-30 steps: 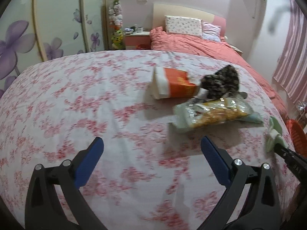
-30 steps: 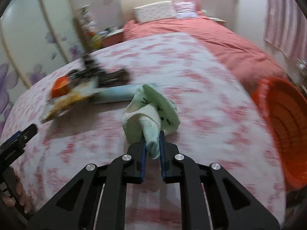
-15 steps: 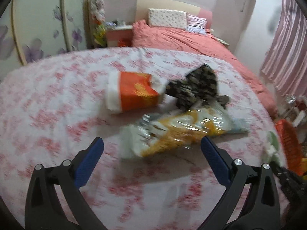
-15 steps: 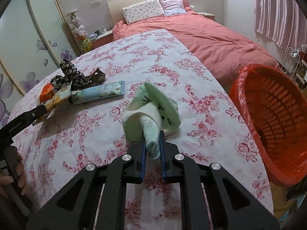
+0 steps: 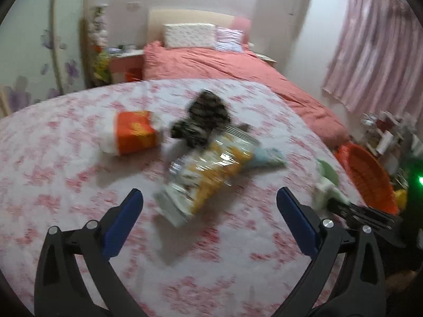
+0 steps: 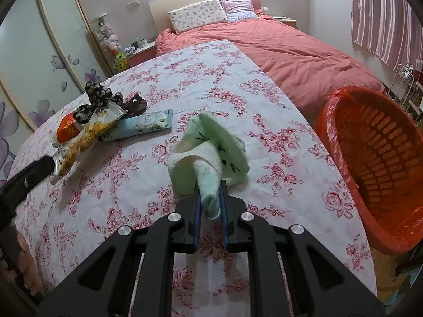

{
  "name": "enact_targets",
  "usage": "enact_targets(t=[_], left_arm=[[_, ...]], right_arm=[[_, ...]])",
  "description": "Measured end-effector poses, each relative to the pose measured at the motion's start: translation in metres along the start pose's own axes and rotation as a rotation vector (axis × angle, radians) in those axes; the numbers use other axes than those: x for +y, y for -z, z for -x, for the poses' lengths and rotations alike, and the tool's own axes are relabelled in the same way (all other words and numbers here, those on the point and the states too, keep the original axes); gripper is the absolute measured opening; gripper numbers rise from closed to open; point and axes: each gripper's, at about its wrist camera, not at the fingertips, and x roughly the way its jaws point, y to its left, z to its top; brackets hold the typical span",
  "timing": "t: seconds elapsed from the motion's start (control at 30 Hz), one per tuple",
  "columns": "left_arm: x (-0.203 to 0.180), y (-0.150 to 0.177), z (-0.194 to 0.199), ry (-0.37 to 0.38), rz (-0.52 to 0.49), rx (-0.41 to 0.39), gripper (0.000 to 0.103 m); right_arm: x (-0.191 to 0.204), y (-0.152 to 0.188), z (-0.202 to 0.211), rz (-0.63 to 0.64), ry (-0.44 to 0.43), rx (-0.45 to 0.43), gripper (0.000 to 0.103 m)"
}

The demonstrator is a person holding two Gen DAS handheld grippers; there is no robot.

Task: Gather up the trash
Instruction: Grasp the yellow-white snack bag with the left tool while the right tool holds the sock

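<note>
My right gripper (image 6: 209,200) is shut on a pale green sock (image 6: 211,148), whose bulk rests on the floral tablecloth (image 6: 127,192). An orange basket lined with a red bag (image 6: 380,163) stands just right of the table. My left gripper (image 5: 208,206) is open and empty, just short of a yellow snack wrapper (image 5: 211,174). Beyond the wrapper lie an orange and white packet (image 5: 132,134), a dark patterned cloth (image 5: 203,119) and a light blue flat pack (image 5: 267,158). The sock (image 5: 327,182) and basket (image 5: 367,174) also show in the left wrist view.
A bed with a coral cover (image 6: 290,52) lies beyond the table. A wardrobe with flower-print doors (image 6: 34,60) stands at the left. Pink curtains (image 5: 370,60) hang at the right, with a small rack of items (image 5: 383,132) below them.
My left gripper has moved forward and turned right toward the yellow wrapper, which now sits closer between its fingers. My right gripper still holds the sock in about the same place.
</note>
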Motion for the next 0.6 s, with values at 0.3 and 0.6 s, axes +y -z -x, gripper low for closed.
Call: enact_targets(t=[0.3,0.6], left_arm=[[-0.001,-0.014,-0.040,-0.130,-0.063,0.062,0.099],[-0.018,-0.010,-0.069,-0.136,-0.121,0.109,0.091]], right_arm=[[0.001,0.002,0.000,0.004,-0.002,0.006,0.013],[-0.002,0.001,-0.001,0.008,-0.008,0.008,0.013]])
